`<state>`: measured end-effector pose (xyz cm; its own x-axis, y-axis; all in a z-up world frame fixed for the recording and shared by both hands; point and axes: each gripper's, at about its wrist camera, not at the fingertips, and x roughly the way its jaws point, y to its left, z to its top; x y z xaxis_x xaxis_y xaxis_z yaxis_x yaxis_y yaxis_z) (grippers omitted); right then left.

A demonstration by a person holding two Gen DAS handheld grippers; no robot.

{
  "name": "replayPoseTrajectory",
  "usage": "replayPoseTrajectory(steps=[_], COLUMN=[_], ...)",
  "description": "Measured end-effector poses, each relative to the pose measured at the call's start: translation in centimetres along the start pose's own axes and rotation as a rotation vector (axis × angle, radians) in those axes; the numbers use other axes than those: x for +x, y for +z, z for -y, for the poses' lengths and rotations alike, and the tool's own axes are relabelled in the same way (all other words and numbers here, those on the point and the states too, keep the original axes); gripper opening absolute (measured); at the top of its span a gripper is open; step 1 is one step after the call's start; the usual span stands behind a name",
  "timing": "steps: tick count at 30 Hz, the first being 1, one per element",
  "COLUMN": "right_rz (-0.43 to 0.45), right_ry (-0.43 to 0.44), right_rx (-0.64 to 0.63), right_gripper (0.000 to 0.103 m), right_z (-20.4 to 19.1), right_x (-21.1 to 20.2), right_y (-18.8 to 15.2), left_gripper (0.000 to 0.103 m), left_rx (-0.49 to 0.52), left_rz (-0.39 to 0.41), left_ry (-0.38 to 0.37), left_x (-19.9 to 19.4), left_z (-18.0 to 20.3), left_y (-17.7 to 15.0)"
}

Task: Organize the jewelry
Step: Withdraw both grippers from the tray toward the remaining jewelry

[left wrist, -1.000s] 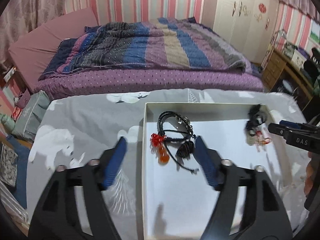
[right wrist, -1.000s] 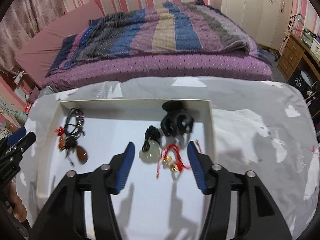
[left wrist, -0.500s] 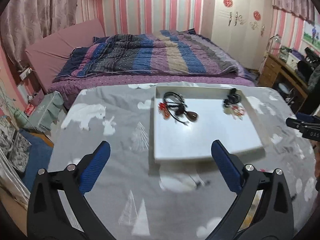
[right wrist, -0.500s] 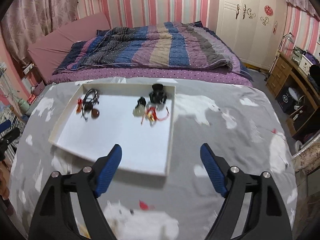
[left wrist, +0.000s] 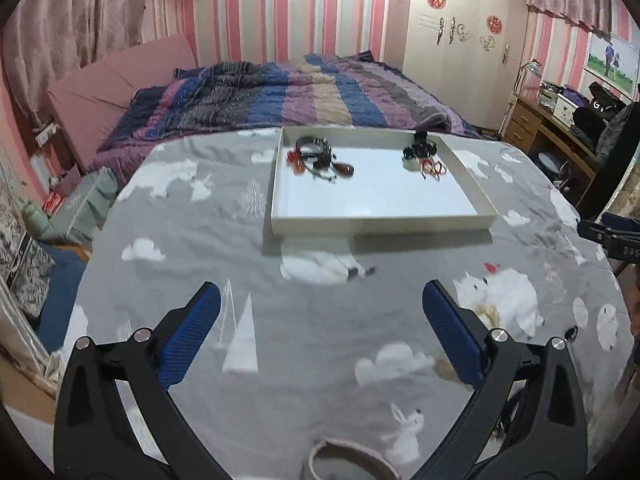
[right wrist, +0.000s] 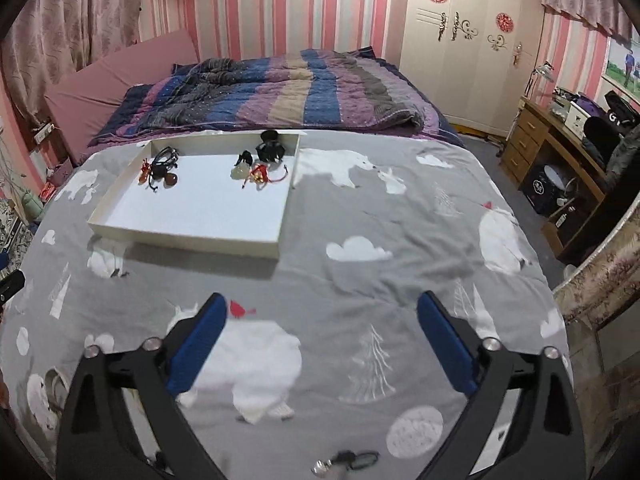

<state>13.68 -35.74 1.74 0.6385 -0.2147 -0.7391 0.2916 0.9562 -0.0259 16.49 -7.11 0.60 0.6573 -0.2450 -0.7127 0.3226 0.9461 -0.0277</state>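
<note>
While both tools hang spread over the grey counter, the jewelry sits in the white tray.

Left wrist: the left tool (left wrist: 321, 322) stands wide with nothing between its blue pads; the tray (left wrist: 380, 224) lies toward twelve o'clock, a black-and-red jewelry cluster (left wrist: 320, 158) at its eleven o'clock corner, another (left wrist: 424, 158) at one o'clock.
Right wrist: the right tool (right wrist: 320, 330) has jaws opening, empty; the tray (right wrist: 188, 238) lies toward eleven o'clock, a black hair claw (right wrist: 271, 148) in its far corner.

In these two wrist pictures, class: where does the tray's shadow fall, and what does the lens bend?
Left wrist view: the white tray casts a dark shadow onto the grey cloth on its near side; the walls curve, the corners go black. Right wrist view: same near-side shadow under the tray; the wardrobe bows.
</note>
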Motion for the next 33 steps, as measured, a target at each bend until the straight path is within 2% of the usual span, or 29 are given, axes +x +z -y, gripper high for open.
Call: replayPoseTrajectory(steps=[6,13,15,23,30,33], right_rz=[0.023,-0.031,-0.049,-0.186,-0.314,-0.349], right_ry=[0.011,0.047,0.026,-0.042,-0.048,-0.027], right_rx=[0.005,0.053,0.040,-0.047,-0.065,-0.037], right_gripper=[0.101,0.101,0.101,0.101,0.099,0.093], right_z=[1.1,2.4,2.3,1.4,1.3,1.5], right_x=[-2.1,-2.3,-2.0,0.4,2.6,3.3], right_y=[-2.0,-4.2,-4.8,-7.4,-8.9,-9.3], left_gripper=[0.100,0.100,0.100,0.100,0.100,0.098], left_rx=[0.025,0.040,0.053,0.094,0.164,0.166], left_rz=[-0.008,-0.052,-0.072,-0.245,-0.278,-0.292], left_ry=[0.031,-0.005,-0.014,-0.070,-0.078,-0.093], left_x=[-1.6,-1.9,-1.4,2.9,5.1,6.1], left_z=[0.4,1.6,2.4,5.4,8.2,8.9], left_y=[-1.1,-2.1,-2.4,-3.7,-3.4,-2.9])
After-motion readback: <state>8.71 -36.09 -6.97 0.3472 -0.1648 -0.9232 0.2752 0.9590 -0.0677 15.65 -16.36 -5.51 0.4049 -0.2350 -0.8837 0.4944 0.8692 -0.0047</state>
